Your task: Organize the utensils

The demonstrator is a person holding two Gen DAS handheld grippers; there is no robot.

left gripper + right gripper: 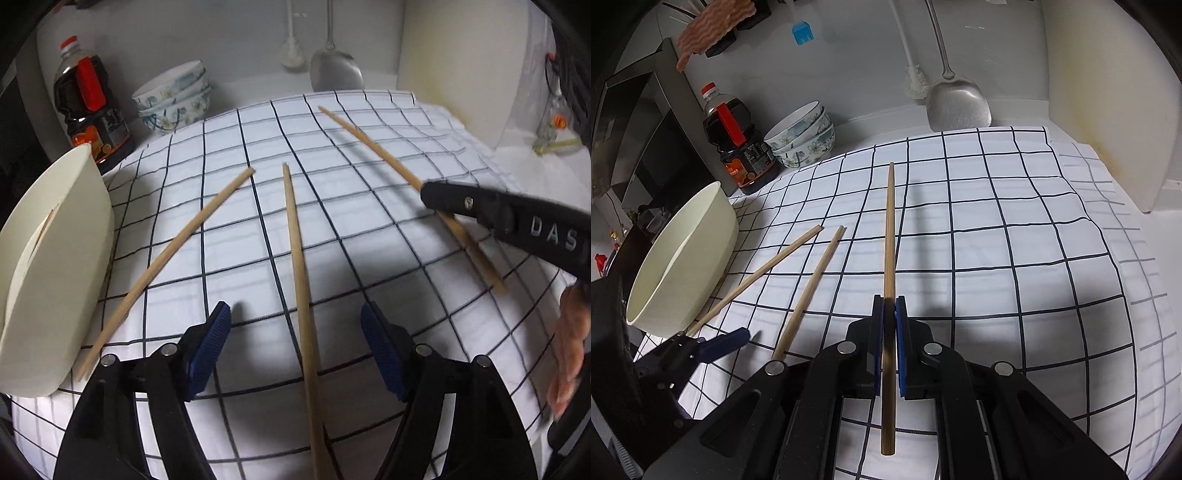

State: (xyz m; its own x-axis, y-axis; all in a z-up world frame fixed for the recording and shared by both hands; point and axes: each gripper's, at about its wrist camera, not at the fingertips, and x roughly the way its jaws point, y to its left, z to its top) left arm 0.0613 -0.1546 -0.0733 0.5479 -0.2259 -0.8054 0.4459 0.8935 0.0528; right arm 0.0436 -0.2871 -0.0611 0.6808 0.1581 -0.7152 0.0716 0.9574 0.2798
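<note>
My left claw (pixel 295 350) is spread wide with nothing pinched, and one chopstick (pixel 301 295) lies flat on the checked cloth (pixel 369 147) right between the blue pads (pixel 208 350). Neither pad touches it. My right claw (pixel 889 347) is clamped tight on another chopstick (pixel 888 240), gripping it toward its near end, so the long part sticks out forward over the cloth and a short bit pokes back toward the camera.

A third chopstick (pixel 166 258) lies off to the left of the open claw, angled, with its near end running up beside the cream bowl (pixel 55 258). From the right wrist view, those two loose sticks sit side by side, fanning apart toward their near ends. The cream bowl stands at the left edge of the cloth, and there's a thin brownish streak inside it that I can't make out properly.

Room-wise, the middle and right of the cloth are wide open. The cloth's far edge stops short of the back wall, where a metal spatula (pixel 334 66) and a white brush (pixel 291 51) hang down. The back left corner is crowded: a dark sauce bottle (pixel 88 107) with a red cap and a stack of flowered bowls (pixel 173 96) just beside it. On the right, a pale board (pixel 1108 110) stands upright against the wall, close to the cloth's wrinkled right edge.
</note>
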